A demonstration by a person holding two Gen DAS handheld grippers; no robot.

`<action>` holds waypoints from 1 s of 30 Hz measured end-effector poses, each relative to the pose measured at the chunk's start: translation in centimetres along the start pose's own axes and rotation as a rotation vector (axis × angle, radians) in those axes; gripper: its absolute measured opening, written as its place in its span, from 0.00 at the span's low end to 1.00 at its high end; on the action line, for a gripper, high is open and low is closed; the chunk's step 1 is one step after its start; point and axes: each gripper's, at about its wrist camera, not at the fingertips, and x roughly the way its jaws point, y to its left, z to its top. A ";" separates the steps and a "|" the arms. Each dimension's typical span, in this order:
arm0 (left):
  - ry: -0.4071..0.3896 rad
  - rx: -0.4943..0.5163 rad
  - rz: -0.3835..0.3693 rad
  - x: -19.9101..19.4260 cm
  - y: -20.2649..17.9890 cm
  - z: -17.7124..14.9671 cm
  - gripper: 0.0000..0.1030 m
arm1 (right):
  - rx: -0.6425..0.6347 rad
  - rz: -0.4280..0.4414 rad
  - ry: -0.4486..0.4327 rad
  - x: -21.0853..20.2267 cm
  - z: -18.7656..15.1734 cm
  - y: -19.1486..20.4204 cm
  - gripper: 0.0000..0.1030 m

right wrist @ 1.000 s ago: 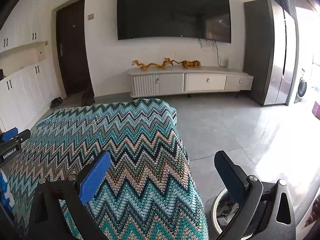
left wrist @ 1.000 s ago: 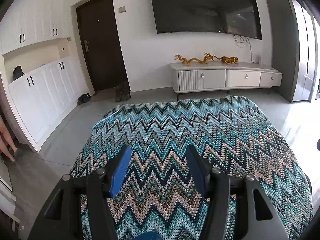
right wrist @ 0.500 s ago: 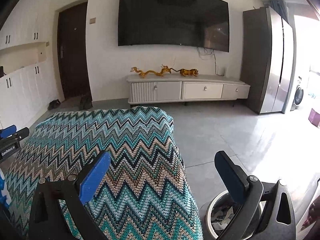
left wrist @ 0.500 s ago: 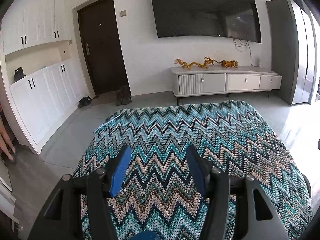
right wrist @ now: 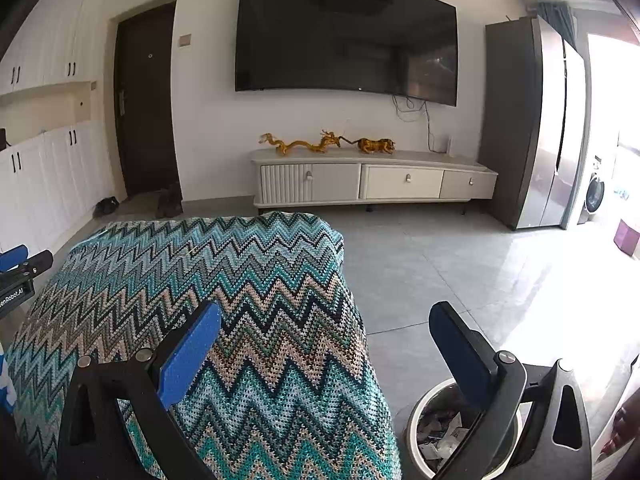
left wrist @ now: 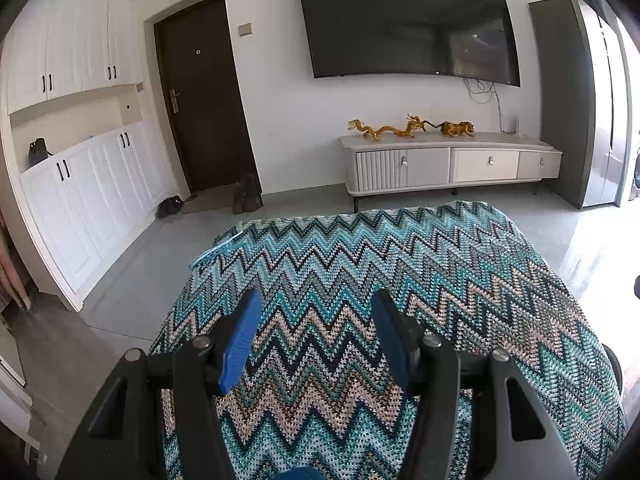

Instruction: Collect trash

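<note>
Both cameras tilted up; two grippers (left wrist: 316,316) (right wrist: 326,334) gaping; one trash bin (right wrist: 416,412).

Trash bin (right wrist: 440,436) partly hidden behind right gripper (right wrist: 326,350) finger, cut by bottom edge; contents too jumbled to identify. Left gripper (right wrist: 18,264) cut by left edge. Zigzag blanket (left wrist: 380,280) hides whatever lies beneath.
</note>
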 end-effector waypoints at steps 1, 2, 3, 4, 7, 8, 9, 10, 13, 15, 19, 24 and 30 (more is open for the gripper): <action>-0.001 -0.001 0.000 0.0 0.0 0.0 0.54 | 0.000 -0.001 0.000 -0.1 -0.1 0.0 0.99; -0.003 -0.003 0.000 -0.1 0.1 0.1 0.54 | 0.000 -0.001 0.001 -0.1 0.0 -0.1 0.99; -0.005 -0.005 0.001 -0.2 0.1 0.1 0.54 | 0.000 -0.001 0.002 -0.2 0.0 -0.1 0.99; -0.008 -0.007 0.001 -0.2 0.2 0.1 0.54 | 0.000 -0.002 0.003 -0.2 0.0 -0.2 0.99; -0.018 -0.012 0.002 -0.4 0.4 0.3 0.54 | 0.000 -0.001 0.002 -0.3 0.0 -0.3 0.99; -0.020 -0.012 0.001 -0.5 0.4 0.4 0.54 | -0.001 0.000 0.002 -0.2 0.0 -0.3 0.99; -0.022 -0.013 0.001 -0.5 0.4 0.4 0.54 | -0.002 0.000 0.002 -0.2 0.0 -0.2 0.99; -0.024 -0.014 0.001 -0.5 0.4 0.4 0.54 | -0.002 0.001 0.001 -0.2 0.0 -0.2 0.99; -0.025 -0.017 -0.001 -0.6 0.5 0.4 0.54 | -0.003 0.002 -0.001 -0.2 0.0 -0.1 0.99; -0.026 -0.018 -0.002 -0.7 0.5 0.4 0.54 | -0.002 0.002 -0.001 -0.1 -0.1 -0.1 0.99; -0.029 -0.018 -0.008 -0.8 0.5 0.3 0.54 | -0.004 0.001 0.001 -0.1 -0.1 0.0 0.99; -0.034 -0.016 -0.014 -0.9 0.4 0.3 0.54 | -0.009 0.000 0.004 0.0 -0.1 0.4 1.00; -0.034 -0.018 -0.017 -0.9 0.5 0.3 0.54 | -0.010 -0.002 0.007 0.1 -0.2 0.7 1.00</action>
